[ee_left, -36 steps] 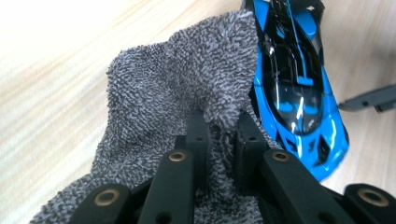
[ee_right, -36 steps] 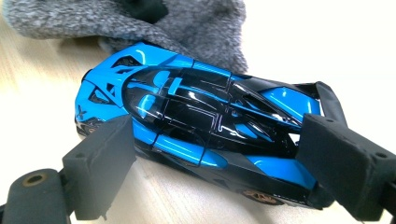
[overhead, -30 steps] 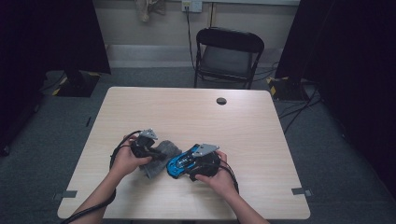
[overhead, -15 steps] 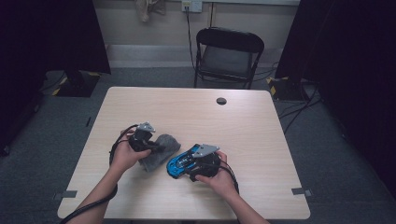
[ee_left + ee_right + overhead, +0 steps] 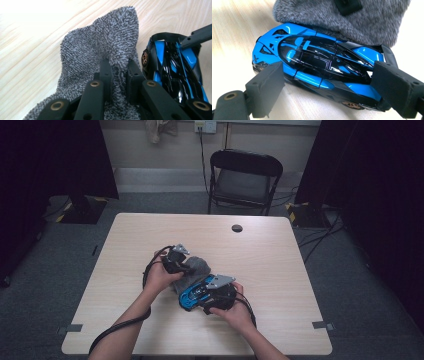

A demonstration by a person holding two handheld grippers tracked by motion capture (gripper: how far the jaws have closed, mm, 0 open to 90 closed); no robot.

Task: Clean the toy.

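While the cloth and the car sit touching near the table's middle, here's how it lines up for the wipe that looks to be coming:

cloth: grey fluffy towel (image 5: 192, 270), bunched up on the wooden table (image 5: 280, 270); it lies at about 11 o'clock from the car in the high view, its edge right against the car's side

left gripper: the left gripper (image 5: 117, 68) is pinched tight on a fold of the towel; jaws nearly together with only the pile between them; from these tongs the car sits at roughly 3 o'clock, just beside them

car: blue and black toy car (image 5: 319, 65); long axis runs from about 8 o'clock to 2 o'clock in the high view, so a stroke along it would go diagonally, not straight across

right gripper: the right gripper (image 5: 328, 87) has its jaws spread wide around the car, one pad at each end; looks like it's bracing the car lengthwise, though I can't tell if both pads are really pressing

nearer hand: the left one, easily; it already has the cloth and only needs a short slide toward 3 o'clock to get the pile onto the roof
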